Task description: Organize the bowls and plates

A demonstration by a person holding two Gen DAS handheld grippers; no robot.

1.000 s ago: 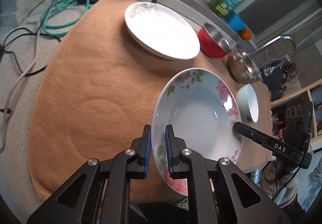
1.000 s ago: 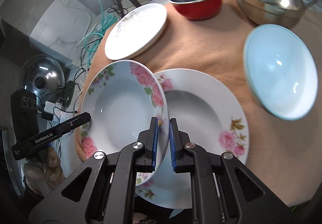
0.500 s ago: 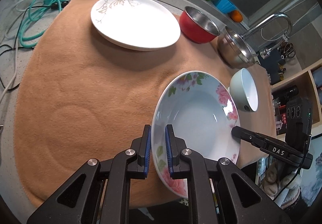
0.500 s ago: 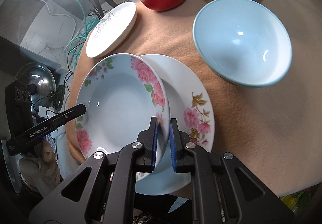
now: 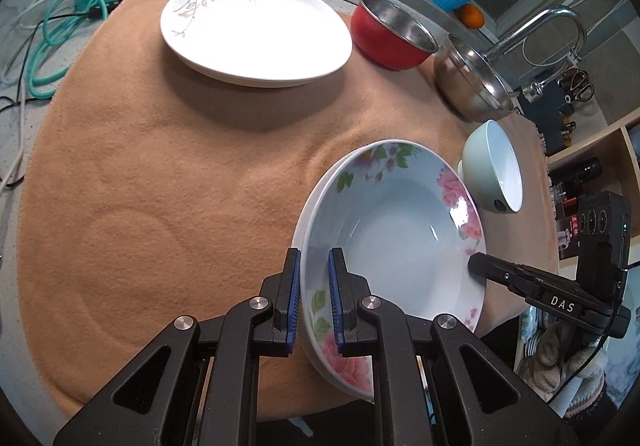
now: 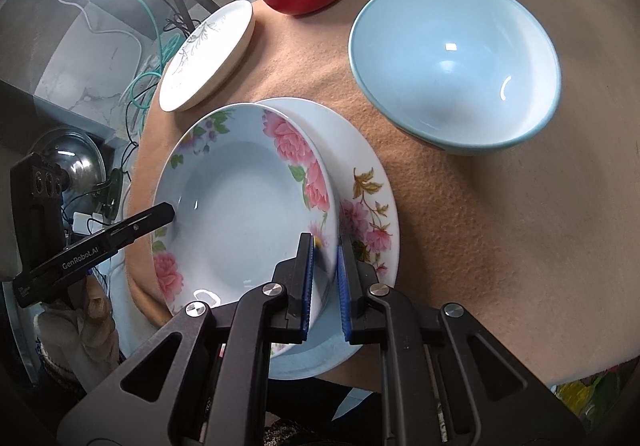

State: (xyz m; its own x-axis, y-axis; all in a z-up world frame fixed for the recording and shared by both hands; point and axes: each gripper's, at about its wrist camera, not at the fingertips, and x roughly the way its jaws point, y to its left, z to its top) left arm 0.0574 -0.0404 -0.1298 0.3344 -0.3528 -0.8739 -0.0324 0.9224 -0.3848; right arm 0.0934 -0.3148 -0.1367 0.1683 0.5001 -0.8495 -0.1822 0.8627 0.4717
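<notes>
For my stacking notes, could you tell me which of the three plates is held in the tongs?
The deep pink-rose plate, gripped at opposite rims by the left tongs and right tongs. It overlaps the gold-leaf plate; the grey-sprig plate lies apart.

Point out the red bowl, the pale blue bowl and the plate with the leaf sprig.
red bowl (image 5: 384, 45), left wrist view, outer red wall.
pale blue bowl (image 6: 452, 77), right wrist view, inside.
leaf-sprig plate (image 5: 256, 33), left wrist view, white centre.
</notes>
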